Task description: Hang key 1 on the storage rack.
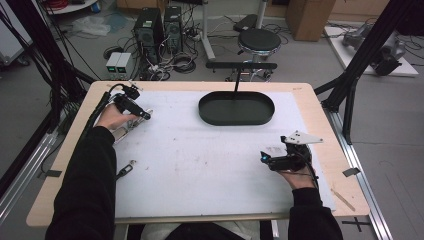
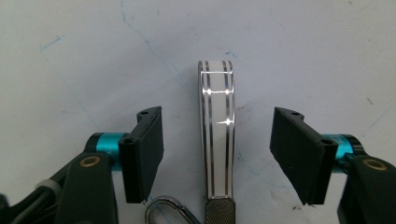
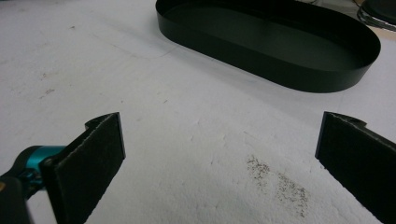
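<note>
White mat [image 1: 200, 160]: left claw [image 2: 217, 158] half-wide astride chrome clip [image 2: 217, 135], untouched; right claw [image 3: 219, 158] wide; black tray [image 1: 236, 108] apart

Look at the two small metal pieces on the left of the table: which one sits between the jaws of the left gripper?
The farther one, a shiny striped metal strap, lies between the open jaws of the left gripper, untouched. The other metal piece lies nearer the person, apart from both grippers.

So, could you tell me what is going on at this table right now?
A person holds a gripper in each hand. The left gripper is down over a shiny striped metal clip on the white mat, jaws either side but not touching it. The right gripper waits open, facing the black oval tray.
</note>
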